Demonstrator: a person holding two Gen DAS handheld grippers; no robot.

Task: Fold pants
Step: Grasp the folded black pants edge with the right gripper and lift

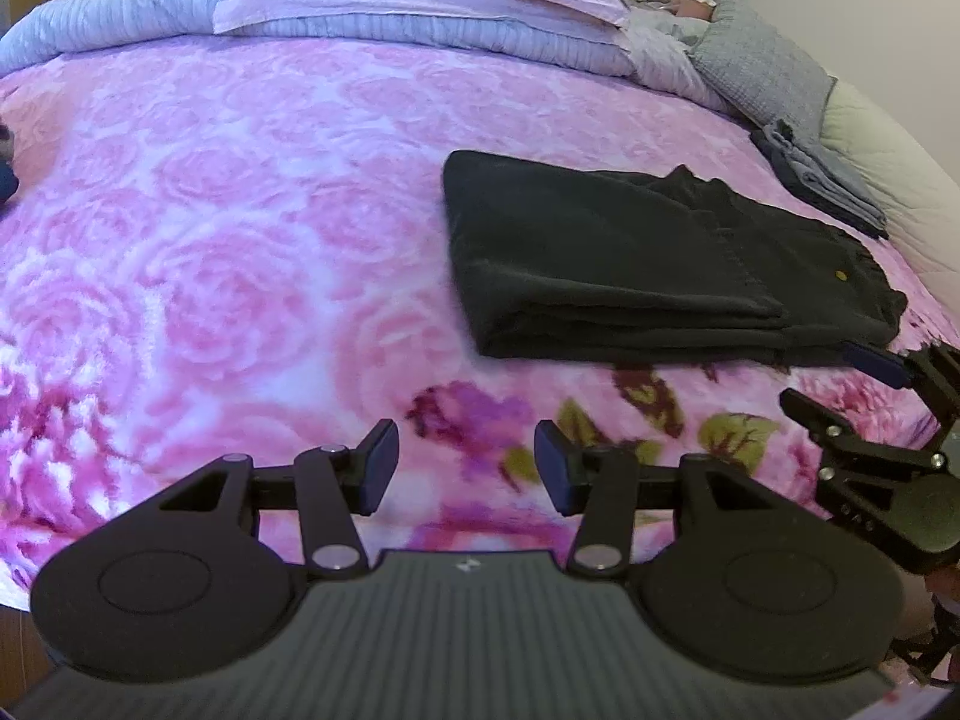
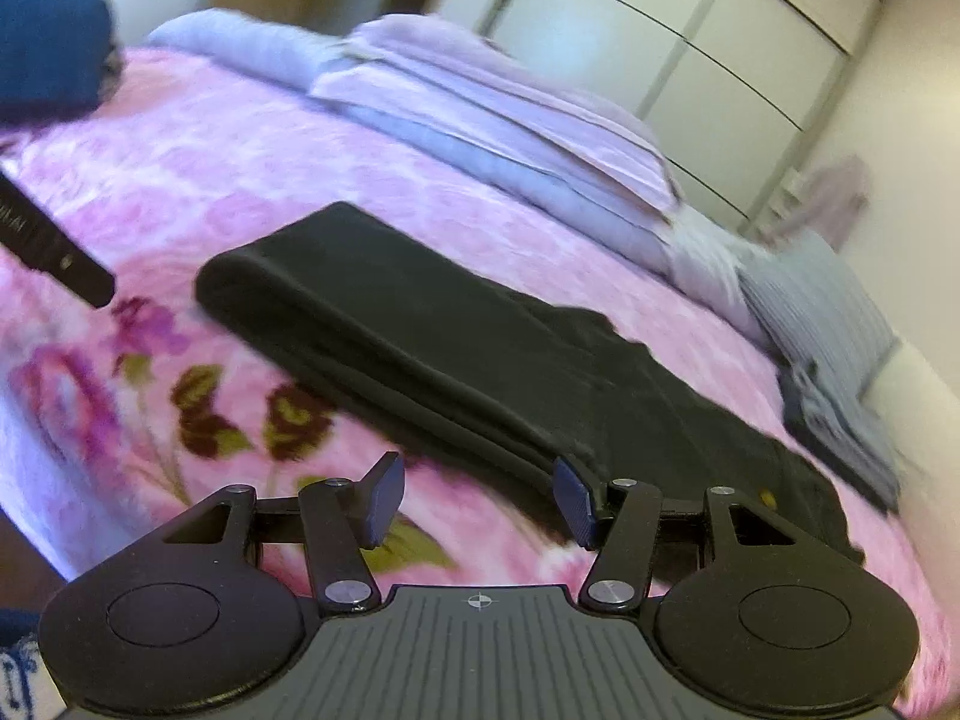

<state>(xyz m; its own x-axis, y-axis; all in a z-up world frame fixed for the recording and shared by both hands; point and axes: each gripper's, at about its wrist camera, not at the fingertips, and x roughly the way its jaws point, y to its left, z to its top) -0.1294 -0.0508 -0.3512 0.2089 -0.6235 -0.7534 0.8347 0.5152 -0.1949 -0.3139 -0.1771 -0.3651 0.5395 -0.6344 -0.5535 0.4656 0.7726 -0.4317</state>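
Pink rose-patterned plush blanket [image 1: 240,228] covers a wide bed, with lilac and grey folded bedding [image 1: 414,6] stacked along its far edge and a small pile of grey folded clothes [image 1: 822,180] near the far right corner.

Your black folded pants [image 1: 630,264] lie flat on the blanket, toward the right side and close to the near edge. They look soft, limp and fairly thick, layered several times over, with a rounded fold along the near side. Judging by that, they should sag if lifted by one point, so take the thick folded edge or two corners together.

Your left gripper [image 1: 465,465] hovers over bare blanket with its blue pads spread and nothing between them, the pants ahead and to its right. Your right gripper [image 2: 477,501] is spread too, its right pad just at the pants' near edge, holding nothing.
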